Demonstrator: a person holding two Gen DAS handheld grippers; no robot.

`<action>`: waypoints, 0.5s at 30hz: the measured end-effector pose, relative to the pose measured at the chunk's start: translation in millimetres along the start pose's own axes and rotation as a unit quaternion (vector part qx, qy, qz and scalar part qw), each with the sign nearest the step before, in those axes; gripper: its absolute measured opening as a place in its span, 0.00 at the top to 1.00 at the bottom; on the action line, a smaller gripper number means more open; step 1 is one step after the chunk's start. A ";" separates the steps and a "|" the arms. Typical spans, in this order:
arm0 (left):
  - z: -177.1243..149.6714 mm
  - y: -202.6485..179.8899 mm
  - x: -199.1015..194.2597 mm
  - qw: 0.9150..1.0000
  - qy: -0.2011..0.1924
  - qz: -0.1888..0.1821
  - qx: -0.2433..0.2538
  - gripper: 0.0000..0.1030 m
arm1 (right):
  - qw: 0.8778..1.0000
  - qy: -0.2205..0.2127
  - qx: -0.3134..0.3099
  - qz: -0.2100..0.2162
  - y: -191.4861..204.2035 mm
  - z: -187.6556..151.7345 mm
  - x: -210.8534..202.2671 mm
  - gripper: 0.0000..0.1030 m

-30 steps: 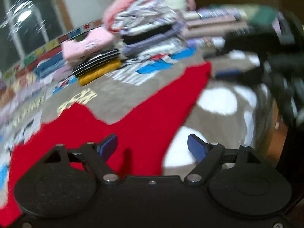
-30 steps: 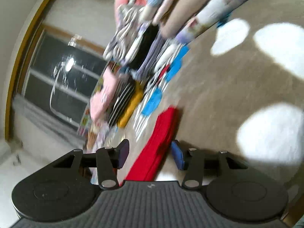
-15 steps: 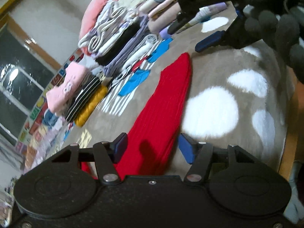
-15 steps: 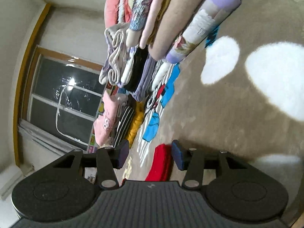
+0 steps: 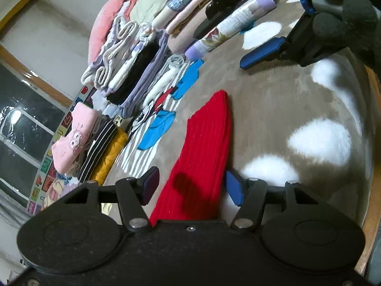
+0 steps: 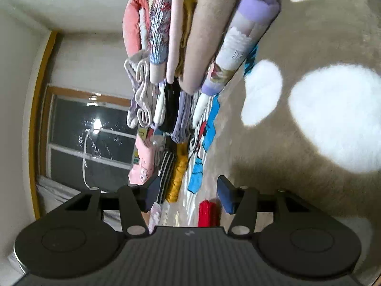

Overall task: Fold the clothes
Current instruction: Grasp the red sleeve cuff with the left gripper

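Note:
A red ribbed garment (image 5: 204, 147) lies folded into a long narrow strip on the brown blanket with white spots (image 5: 273, 109). My left gripper (image 5: 191, 187) straddles its near end; the cloth runs between the jaws, with a gap showing at the left pad, so it stands open. In the right wrist view only the far tip of the red garment (image 6: 206, 213) shows, low between the jaws of my right gripper (image 6: 188, 194), which are opening and do not press it. One of its blue fingers (image 5: 262, 53) and a dark gloved hand (image 5: 345, 23) hover beyond the strip's far end.
Stacks of folded clothes (image 5: 133, 54) line the back. A pink, striped and mustard pile (image 5: 95, 143) sits to the left, and a lilac printed roll (image 5: 228, 28) lies behind the strip. A cartoon-print cloth (image 5: 162, 124) lies flat beside the red garment. A wooden edge (image 5: 371, 190) borders the right.
The red garment went from a wide spread to a narrow folded strip. My left gripper rolled, moved along it and narrowed. The right gripper drew back to the strip's tip, jaws slightly wider.

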State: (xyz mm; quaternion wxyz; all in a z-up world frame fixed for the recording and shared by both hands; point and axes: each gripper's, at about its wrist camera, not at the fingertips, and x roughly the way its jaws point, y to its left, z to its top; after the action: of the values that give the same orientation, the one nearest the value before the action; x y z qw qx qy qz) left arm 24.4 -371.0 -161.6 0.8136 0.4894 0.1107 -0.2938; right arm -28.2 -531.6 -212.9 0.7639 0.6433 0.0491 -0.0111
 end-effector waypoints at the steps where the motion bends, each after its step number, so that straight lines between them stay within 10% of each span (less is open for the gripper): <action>1: 2.3 -0.2 1.7 1.000 0.000 -0.001 0.000 0.41 | 1.000 -0.002 0.004 0.002 -0.8 0.6 -0.2 0.47; 11: 27.9 -9.6 26.5 1.000 0.011 0.003 0.028 0.58 | 0.999 -0.032 0.036 0.016 -9.9 6.3 -4.5 0.46; 15: 33.3 -0.4 32.2 1.000 0.023 -0.006 0.007 0.91 | 0.999 -0.036 0.034 0.016 -10.3 6.5 -2.7 0.46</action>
State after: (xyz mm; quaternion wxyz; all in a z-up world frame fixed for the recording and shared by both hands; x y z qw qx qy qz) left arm 46.4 -411.8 -160.3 0.8056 0.5009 0.1309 -0.2881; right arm -31.3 -539.9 -221.7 0.7433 0.6685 0.0109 -0.0237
